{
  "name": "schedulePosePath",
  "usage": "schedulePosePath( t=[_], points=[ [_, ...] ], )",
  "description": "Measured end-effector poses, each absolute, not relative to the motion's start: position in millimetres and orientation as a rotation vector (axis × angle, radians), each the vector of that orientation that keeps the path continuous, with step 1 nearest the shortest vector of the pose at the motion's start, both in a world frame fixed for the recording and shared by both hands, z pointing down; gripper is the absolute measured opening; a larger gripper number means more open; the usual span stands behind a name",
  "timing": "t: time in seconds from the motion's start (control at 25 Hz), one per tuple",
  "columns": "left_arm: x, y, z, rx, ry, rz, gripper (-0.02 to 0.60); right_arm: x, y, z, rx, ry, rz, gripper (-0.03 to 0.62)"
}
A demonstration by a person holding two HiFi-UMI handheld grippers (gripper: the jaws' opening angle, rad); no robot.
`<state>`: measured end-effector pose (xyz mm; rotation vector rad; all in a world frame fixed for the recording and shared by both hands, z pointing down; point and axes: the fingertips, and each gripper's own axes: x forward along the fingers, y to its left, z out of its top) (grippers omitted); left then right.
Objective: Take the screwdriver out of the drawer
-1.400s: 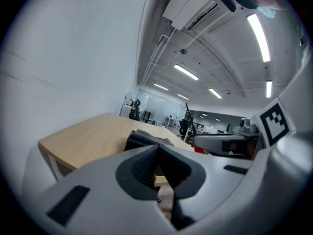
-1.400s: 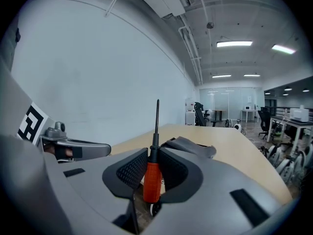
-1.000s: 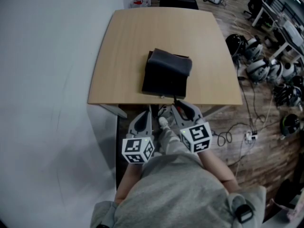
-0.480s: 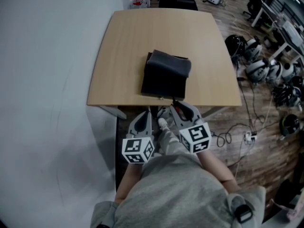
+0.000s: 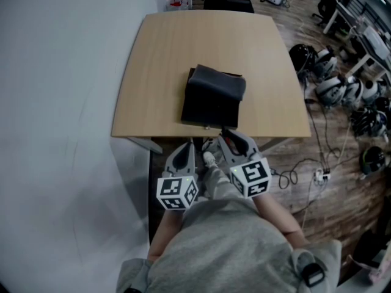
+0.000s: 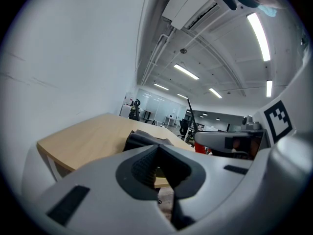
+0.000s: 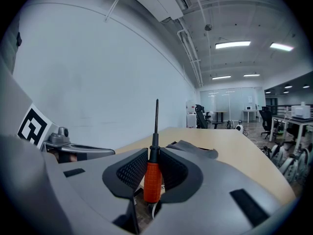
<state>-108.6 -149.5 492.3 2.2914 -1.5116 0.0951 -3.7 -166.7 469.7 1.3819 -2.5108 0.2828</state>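
A screwdriver with an orange handle and a thin black shaft stands upright between the pads of my right gripper, which is shut on the top of the handle. In the head view that right gripper sits just off the table's near edge, in front of the small black drawer box. My left gripper hangs beside it to the left, below the table edge. In the left gripper view, the left gripper has its tips together with nothing between them. The drawer box lies ahead on the table.
The drawer box rests on a light wooden table against a white wall on the left. Helmets and gear and cables lie on the wood floor to the right. My shoe shows between the grippers.
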Motion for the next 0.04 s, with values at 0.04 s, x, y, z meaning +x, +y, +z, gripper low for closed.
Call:
schedulePosePath(
  t=[0.04],
  points=[
    [-107.9,-149.7,492.3,2.292,-1.512,0.095,0.002,-3.2,-166.9,469.5,1.381,-2.513,0.281,0.074]
  ],
)
